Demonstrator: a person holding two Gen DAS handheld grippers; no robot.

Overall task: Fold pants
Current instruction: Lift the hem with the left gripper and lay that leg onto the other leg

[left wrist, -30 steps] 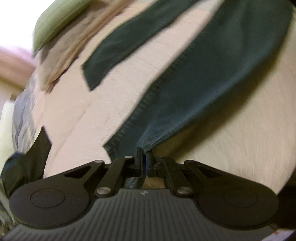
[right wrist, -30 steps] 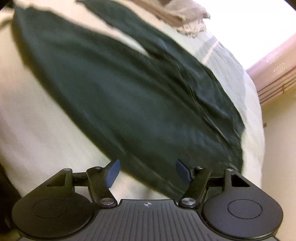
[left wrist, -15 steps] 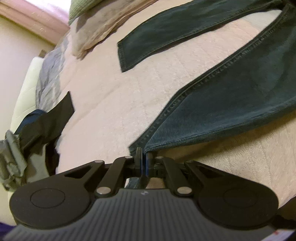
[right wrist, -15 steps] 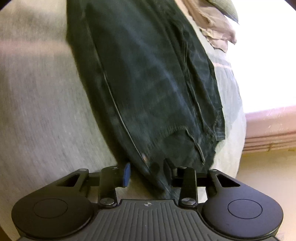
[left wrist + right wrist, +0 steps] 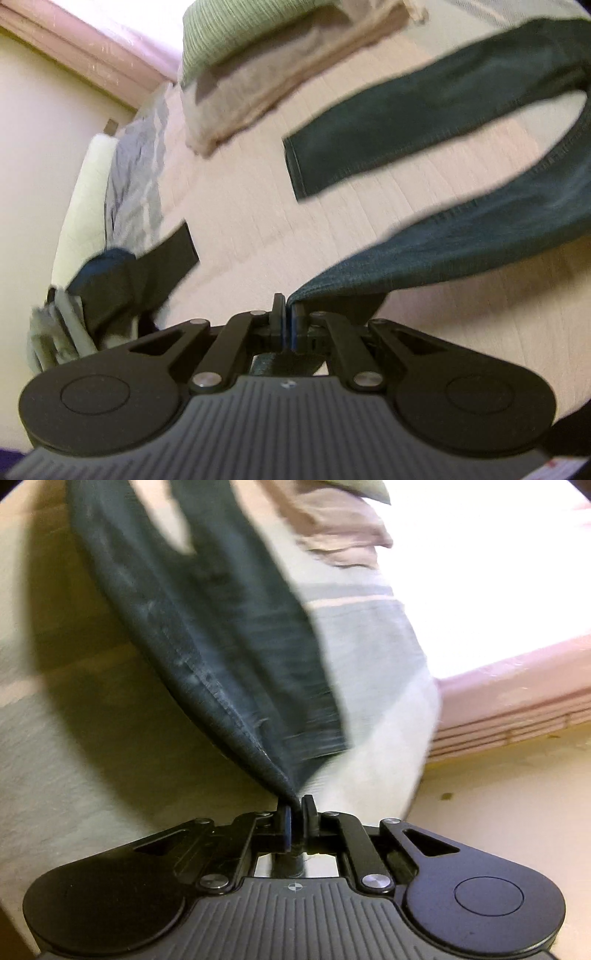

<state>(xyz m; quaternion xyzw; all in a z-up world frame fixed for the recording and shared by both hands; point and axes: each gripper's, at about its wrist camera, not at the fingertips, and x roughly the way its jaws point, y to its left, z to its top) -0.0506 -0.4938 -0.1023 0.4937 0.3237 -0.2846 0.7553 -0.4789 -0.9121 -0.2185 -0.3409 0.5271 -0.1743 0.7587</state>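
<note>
Dark denim pants [image 5: 461, 243] lie spread on a cream quilted bed [image 5: 258, 221]. In the left wrist view my left gripper [image 5: 287, 314] is shut on the hem of the near leg, which hangs lifted off the bed. The other leg [image 5: 406, 125] lies flat farther back, its cuff toward the left. In the right wrist view my right gripper [image 5: 295, 812] is shut on a corner of the pants [image 5: 229, 646] at the waist end. The cloth stretches up and away from it above the bed [image 5: 92, 757], and the picture is blurred.
A green pillow [image 5: 240, 33] and a beige cloth [image 5: 258, 85] lie at the head of the bed. Dark clothes [image 5: 122, 280] and a grey-blue cloth [image 5: 133, 177] sit at the left edge. The bed's right edge [image 5: 406, 738] drops to a pale floor beside a pink wall base [image 5: 517, 694].
My right gripper has shut on the waist corner of the pants and lifted it. My left gripper still holds the hem and has raised it higher over the bed.
</note>
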